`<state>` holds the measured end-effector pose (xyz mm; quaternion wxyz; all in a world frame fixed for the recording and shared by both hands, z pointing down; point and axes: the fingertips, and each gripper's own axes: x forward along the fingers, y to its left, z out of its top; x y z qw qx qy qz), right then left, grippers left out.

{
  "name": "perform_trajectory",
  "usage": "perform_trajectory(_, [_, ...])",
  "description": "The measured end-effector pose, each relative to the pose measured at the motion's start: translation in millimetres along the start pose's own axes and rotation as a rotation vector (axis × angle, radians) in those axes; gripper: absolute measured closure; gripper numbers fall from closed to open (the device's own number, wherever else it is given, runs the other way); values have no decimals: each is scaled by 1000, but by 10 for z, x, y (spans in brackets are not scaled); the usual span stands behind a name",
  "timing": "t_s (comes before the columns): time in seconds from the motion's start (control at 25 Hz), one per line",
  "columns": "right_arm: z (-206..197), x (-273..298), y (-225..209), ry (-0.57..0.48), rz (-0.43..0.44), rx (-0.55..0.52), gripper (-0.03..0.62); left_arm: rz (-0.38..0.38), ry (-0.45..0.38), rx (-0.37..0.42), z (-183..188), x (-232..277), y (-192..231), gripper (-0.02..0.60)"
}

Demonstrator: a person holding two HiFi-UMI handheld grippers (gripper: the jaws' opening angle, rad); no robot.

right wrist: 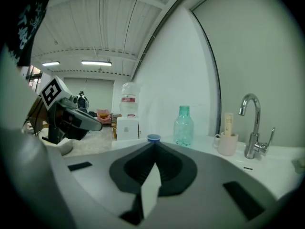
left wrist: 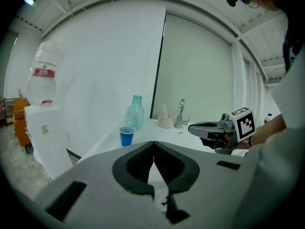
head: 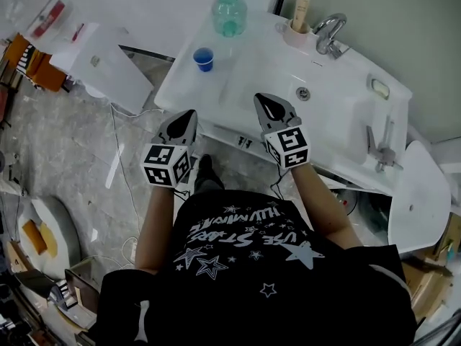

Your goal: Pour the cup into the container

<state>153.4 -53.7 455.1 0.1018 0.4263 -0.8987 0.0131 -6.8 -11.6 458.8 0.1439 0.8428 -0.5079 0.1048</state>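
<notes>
Closed and empty, left tongs (head: 189, 115) and right tongs (head: 261, 99); blue cup (head: 204, 59) stands near green bottle (head: 229, 9).

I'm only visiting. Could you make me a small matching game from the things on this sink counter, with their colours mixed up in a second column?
Things:
1. cup
2. bottle
3. faucet
4. mug

Colours:
A. shiny metal
B. solid blue
C. pale beige
D. see-through green

Pairs: 1-B, 2-D, 3-A, 4-C
</notes>
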Motion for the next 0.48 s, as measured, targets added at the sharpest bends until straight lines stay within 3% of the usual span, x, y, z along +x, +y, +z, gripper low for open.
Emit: perform_trajectory(0.48, [-137, -546, 186, -3, 71, -5, 588, 77, -11, -54, -351, -525, -480, 569])
